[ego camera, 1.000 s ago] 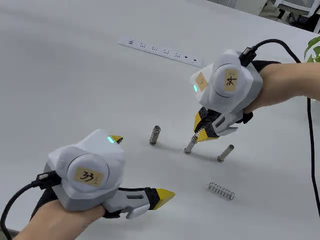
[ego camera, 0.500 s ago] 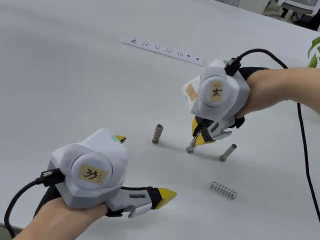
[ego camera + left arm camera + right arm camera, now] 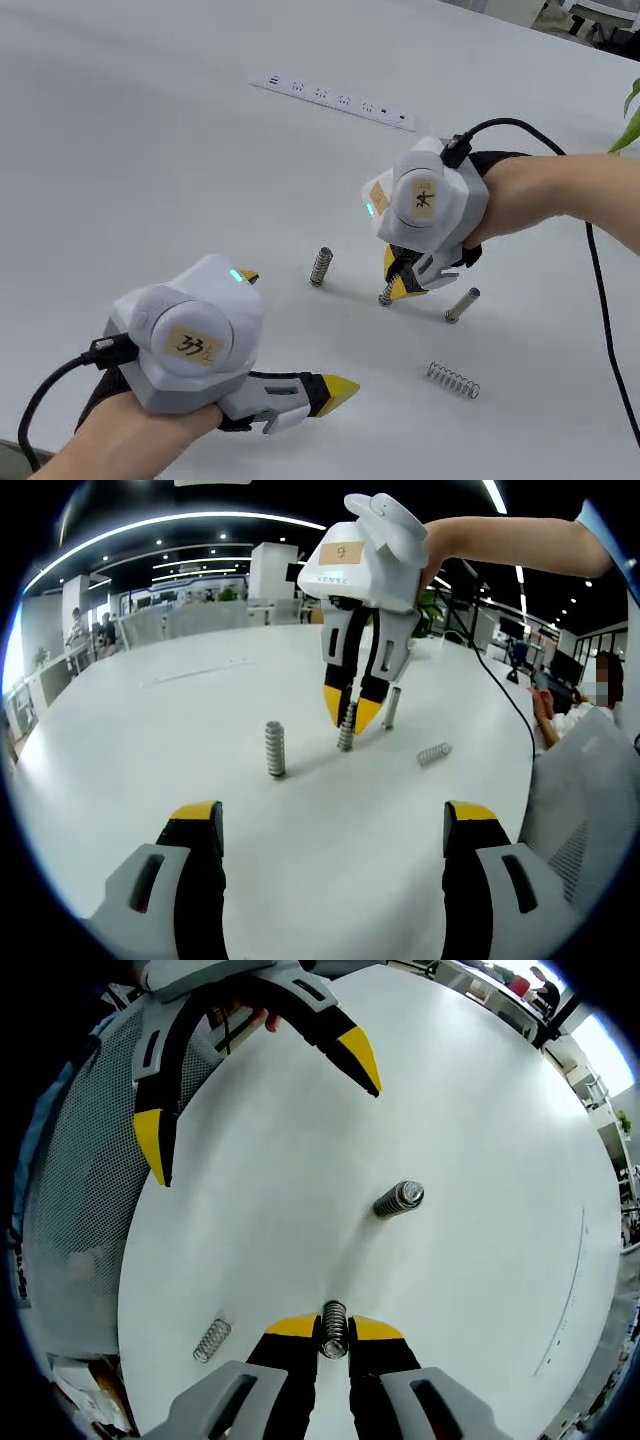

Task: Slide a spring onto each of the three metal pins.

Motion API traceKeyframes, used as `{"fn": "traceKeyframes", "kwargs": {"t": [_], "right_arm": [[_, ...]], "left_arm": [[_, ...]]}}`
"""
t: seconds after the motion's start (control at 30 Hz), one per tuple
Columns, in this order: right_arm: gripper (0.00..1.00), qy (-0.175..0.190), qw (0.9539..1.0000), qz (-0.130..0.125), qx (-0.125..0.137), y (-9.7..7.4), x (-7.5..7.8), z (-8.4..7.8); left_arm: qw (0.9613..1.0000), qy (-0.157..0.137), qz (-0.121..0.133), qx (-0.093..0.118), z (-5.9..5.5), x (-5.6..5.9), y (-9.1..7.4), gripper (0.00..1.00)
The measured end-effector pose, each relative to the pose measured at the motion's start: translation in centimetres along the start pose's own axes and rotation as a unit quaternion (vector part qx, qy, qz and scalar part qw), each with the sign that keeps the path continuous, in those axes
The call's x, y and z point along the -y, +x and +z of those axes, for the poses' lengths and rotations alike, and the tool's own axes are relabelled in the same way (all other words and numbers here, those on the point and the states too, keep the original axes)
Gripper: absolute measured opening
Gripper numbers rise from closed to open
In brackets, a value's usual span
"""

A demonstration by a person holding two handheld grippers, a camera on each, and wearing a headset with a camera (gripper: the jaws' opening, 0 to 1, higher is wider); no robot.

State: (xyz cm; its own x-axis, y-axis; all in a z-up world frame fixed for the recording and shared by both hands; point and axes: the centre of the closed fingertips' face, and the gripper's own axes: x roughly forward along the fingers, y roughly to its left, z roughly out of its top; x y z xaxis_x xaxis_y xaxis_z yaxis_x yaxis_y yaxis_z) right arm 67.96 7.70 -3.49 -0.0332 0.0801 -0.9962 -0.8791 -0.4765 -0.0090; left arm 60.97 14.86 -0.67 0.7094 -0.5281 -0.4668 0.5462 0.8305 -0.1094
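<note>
Three metal pins stand in a row on the white table. The left pin [image 3: 320, 266] [image 3: 275, 748] [image 3: 400, 1200] wears a spring along its length. My right gripper [image 3: 401, 287] [image 3: 350, 708] [image 3: 334, 1329] comes down over the middle pin and is shut on the spring [image 3: 334, 1314] [image 3: 346, 732] that sits on it, with the tips low near the table. The right pin [image 3: 461, 304] [image 3: 392, 708] is bare and leans. One loose spring [image 3: 452, 380] [image 3: 434, 752] [image 3: 210, 1340] lies flat close by. My left gripper [image 3: 292, 333] [image 3: 332, 815] [image 3: 255, 1100] hovers open near the front, holding nothing.
A white power strip [image 3: 335, 100] lies at the far side of the table. A black cable [image 3: 600, 300] trails from the right gripper across the table's right side. A green plant leaf [image 3: 630, 125] pokes in at the right edge.
My right gripper has sunk toward the table with the spring, which now sits lower on the middle pin. The left gripper has hardly moved.
</note>
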Motion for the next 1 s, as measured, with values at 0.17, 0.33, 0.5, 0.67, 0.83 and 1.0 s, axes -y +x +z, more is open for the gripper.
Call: {"fn": "traceKeyframes", "kwargs": {"t": [0.17, 0.33, 0.5, 0.67, 0.83, 1.0], "right_arm": [[0.08, 0.002, 1.0, 0.001, 0.0, 0.14, 0.03, -0.07], [0.08, 0.002, 1.0, -0.001, 0.001, 0.21, 0.11, 0.01], [0.08, 0.003, 1.0, -0.001, 0.002, 0.27, 0.11, 0.11], [0.08, 0.002, 1.0, -0.001, 0.001, 0.33, 0.04, 0.11], [0.13, 0.014, 0.9999, 0.001, 0.01, 0.47, -0.16, 0.32], [0.41, 0.022, 0.9994, -0.011, 0.023, 0.5, -0.01, 0.47]], "left_arm": [[1.0, 0.001, -0.001, 0.0, -0.02, -0.06, 0.07, 0.89], [1.0, 0.0, -0.001, -0.001, -0.03, -0.07, 0.07, 0.89], [1.0, 0.0, -0.001, -0.002, -0.18, -0.15, 0.07, 0.89], [1.0, 0.0, -0.001, 0.0, -0.16, -0.13, 0.02, 0.89], [1.0, -0.001, -0.001, 0.0, -0.26, -0.04, -0.03, 0.89], [1.0, -0.001, -0.001, -0.001, -0.34, 0.06, -0.12, 0.89]]}}
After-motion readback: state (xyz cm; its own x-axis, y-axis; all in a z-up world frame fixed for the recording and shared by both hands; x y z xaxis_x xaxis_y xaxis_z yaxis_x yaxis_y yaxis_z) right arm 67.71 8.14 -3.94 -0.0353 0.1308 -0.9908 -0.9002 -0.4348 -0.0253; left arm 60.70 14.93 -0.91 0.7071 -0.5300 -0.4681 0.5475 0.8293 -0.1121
